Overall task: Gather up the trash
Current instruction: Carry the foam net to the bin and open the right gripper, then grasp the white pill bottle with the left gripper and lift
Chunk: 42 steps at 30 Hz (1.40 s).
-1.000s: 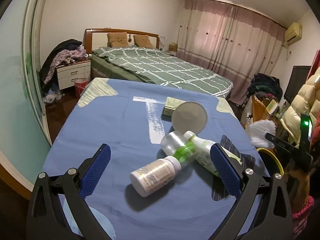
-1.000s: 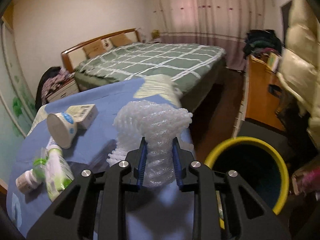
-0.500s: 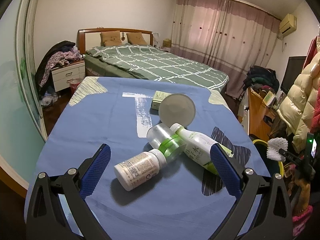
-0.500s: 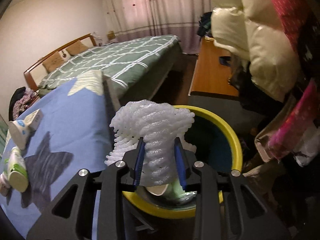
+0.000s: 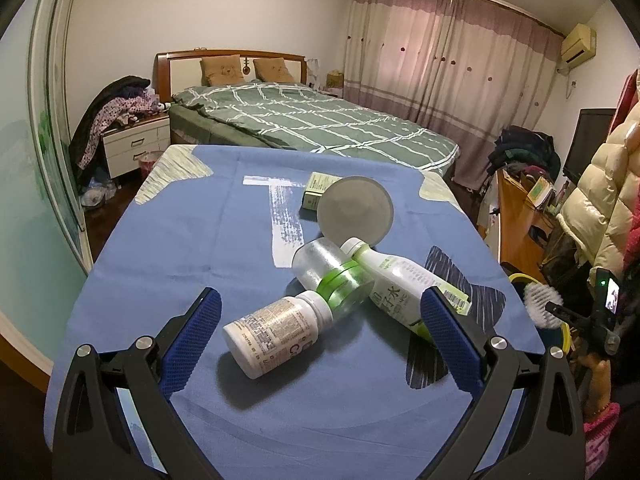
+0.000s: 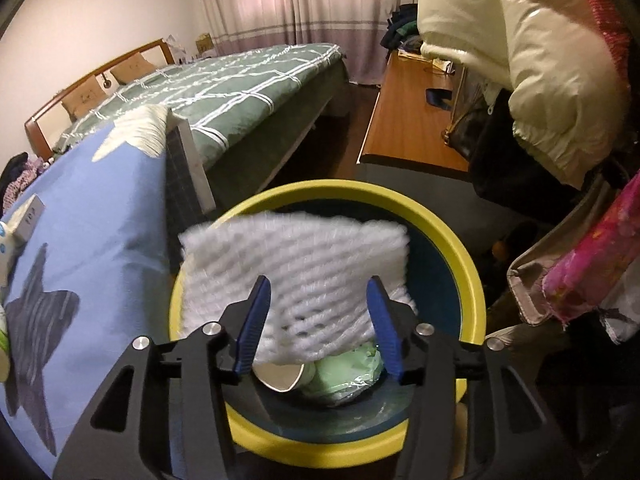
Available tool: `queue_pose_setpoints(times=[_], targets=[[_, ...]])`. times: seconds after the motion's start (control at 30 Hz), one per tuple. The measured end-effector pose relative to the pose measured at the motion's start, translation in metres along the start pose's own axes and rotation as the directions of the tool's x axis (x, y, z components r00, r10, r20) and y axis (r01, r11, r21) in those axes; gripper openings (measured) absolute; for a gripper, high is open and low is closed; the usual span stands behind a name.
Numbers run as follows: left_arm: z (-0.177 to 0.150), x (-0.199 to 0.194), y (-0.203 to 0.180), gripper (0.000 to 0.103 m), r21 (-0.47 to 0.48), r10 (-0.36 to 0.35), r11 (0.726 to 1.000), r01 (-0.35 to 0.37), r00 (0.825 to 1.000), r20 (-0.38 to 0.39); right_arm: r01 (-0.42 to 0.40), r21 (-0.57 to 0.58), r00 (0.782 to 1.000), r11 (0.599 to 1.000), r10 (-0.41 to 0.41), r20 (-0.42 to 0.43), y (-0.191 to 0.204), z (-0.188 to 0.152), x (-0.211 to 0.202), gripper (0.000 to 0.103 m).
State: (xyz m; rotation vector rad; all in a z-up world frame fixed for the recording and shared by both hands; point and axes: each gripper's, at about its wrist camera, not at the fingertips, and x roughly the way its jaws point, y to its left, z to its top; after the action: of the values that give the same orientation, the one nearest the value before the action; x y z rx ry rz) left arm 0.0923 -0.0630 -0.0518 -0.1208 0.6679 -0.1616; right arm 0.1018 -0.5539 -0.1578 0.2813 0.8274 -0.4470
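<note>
Jaws of the left gripper (image 5: 320,336) stand wide apart above the blue desk (image 5: 192,248), nothing between them. Ahead lie a white pill bottle (image 5: 276,332) with unreadable small print, a clear bottle (image 5: 330,276) with a green band, and a white bottle (image 5: 396,284) with Chinese characters. Right gripper (image 6: 320,320) jaws have just been opening; the white foam net (image 6: 296,268) sits loose between them over the yellow bin (image 6: 460,248).

bed (image 5: 320,120) green plaid | curtains (image 5: 452,60) closed | cream jacket (image 6: 540,60) hanging | screen (image 5: 588,140), possibly TV
</note>
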Motion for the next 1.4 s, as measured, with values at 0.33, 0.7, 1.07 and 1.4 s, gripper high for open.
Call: queue_pose_setpoints(times=[0.33,0.7,1.07,1.4], targets=[[-0.002,0.005,0.008,0.098,-0.016,0.011,1.000,-0.011,1.000,-0.008,0.001,0.003,1.000,1.000,-0.001,0.027,0.001,0.002,-0.010,0.056],[-0.023,0.029,0.023,0.098,-0.028,0.018,0.999,-0.020,0.996,-0.084,-0.059,-0.030,0.989,0.998,0.063,0.134,0.020,0.000,-0.062,0.062],[-0.030,0.062,0.030,0.098,-0.016,0.045,0.999,-0.048,0.990,-0.135,-0.080,-0.039,0.989,0.996,0.084,0.121,0.028,-0.002,-0.059,0.063],[-0.023,0.083,0.028,0.098,-0.117,0.099,0.986,-0.120,0.979,-0.178,-0.095,-0.040,0.989,0.995,0.099,0.115,0.033,-0.004,-0.055,0.063]])
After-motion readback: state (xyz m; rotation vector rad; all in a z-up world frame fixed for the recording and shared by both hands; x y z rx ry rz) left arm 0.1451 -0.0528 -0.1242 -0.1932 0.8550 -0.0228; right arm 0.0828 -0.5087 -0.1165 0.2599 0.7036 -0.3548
